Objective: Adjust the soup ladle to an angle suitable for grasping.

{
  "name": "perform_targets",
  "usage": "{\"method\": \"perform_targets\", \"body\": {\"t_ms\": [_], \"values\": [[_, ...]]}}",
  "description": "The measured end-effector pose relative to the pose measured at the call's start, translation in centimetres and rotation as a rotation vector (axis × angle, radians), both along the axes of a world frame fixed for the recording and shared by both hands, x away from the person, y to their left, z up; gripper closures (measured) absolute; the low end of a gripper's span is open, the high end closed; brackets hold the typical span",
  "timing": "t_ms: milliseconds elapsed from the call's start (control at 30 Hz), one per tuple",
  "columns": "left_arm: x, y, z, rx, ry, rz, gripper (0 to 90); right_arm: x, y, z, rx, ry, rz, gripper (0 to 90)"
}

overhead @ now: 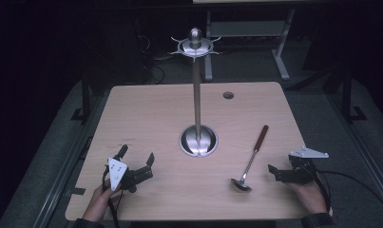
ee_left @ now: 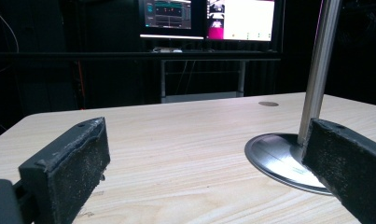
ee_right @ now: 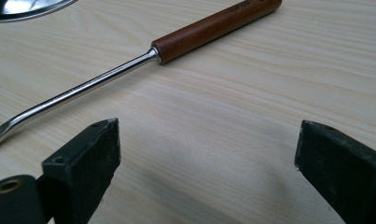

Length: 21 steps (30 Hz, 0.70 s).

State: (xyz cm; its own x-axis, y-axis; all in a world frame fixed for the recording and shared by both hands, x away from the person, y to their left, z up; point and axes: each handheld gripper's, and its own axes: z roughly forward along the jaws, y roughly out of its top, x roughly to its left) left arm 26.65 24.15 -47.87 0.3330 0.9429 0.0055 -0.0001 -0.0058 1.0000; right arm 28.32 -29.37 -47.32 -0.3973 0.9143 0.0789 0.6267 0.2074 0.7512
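The ladle [overhead: 250,160] lies flat on the table [overhead: 146,109], in the right half, between the stand's base and the right edge. Its long axis runs diagonally: the bowl points toward the near edge, and the brown wooden handle [overhead: 261,137] points toward the far right corner. In the right gripper view the steel shaft [ee_right: 78,91] meets the wooden handle just ahead of the jaws.

The right gripper [overhead: 278,173] rests near the near right corner, just beside the ladle's bowl and apart from it. Its jaws are spread wide and hold nothing. The step in hand is judged to be the approach for a pick-up of the ladle.

Procedure for a clean grasp:
1. Align the jaws across the long axis, not along it.
2. Grip on the wooden handle; the polished shaft is likely to slip.
3. Lower until the pads straddle the handle, then close.

The left gripper [overhead: 138,159] sits near the near left corner, jaws likewise spread and empty, facing the utensil stand [overhead: 197,95]. The stand rises upright from a round base [ee_left: 279,158] at the table's centre, with hooks at its top, a probable destination for the ladle.
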Motion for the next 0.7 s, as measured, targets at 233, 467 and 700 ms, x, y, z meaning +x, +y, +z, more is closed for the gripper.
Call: {"method": "perform_targets", "body": {"t_ms": [233, 467, 700], "values": [[0.0, 0.0, 0.0, -0.001, -0.001, 0.000, 0.2, 0.2, 0.0, 0.3, 0.008, -0.018, -0.001, 22.4], [0.0, 0.0, 0.0, 0.002, 0.002, 0.001, 0.2, 1.0, 0.5, 1.0, -0.008, -0.071, -0.005, 53.5], [0.0, 0.0, 0.0, 0.001, 0.002, 0.001, 0.3, 2.4, 0.8, 1.5, 0.003, -0.103, 0.003, 80.9]]}}
